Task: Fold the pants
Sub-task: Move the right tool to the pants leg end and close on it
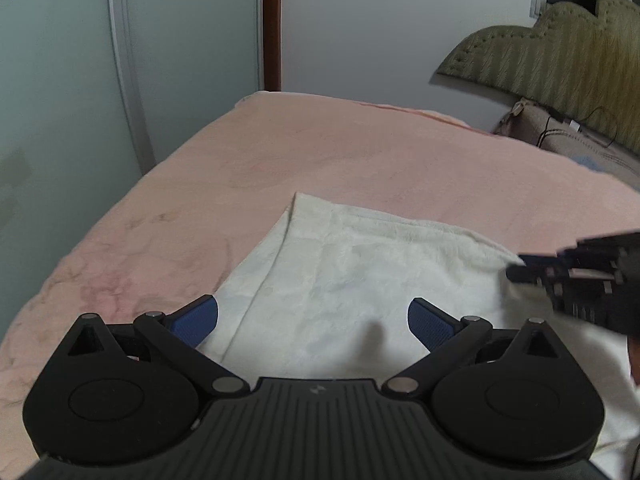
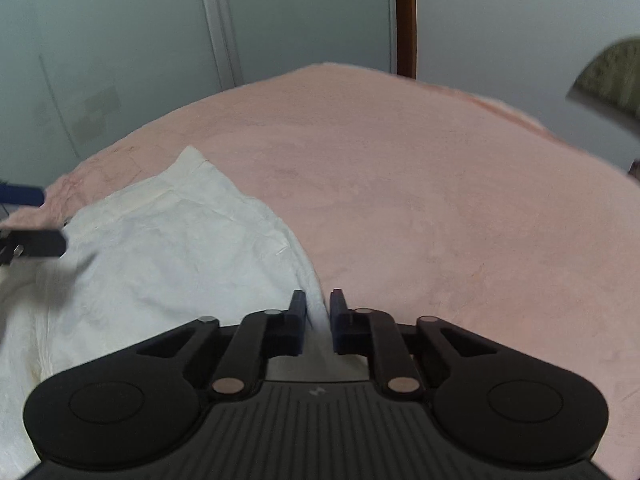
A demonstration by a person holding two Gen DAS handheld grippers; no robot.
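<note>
White pants [image 1: 352,272] lie folded flat on a pink bed cover [image 1: 320,152]. My left gripper [image 1: 313,316] is open, its blue pads wide apart above the near left part of the pants, holding nothing. My right gripper [image 2: 318,308] has its jaws nearly together around the right edge of the white pants [image 2: 168,248], with white cloth between the pads. The right gripper also shows at the right edge of the left wrist view [image 1: 576,276]. The left gripper shows at the left edge of the right wrist view [image 2: 32,220].
The pink bed cover [image 2: 420,184] spreads wide beyond and right of the pants. A padded olive headboard [image 1: 560,52] and a cabled cushion [image 1: 580,140] stand at the far right. A pale wardrobe door [image 1: 60,80] and a wooden post [image 1: 272,20] stand behind the bed.
</note>
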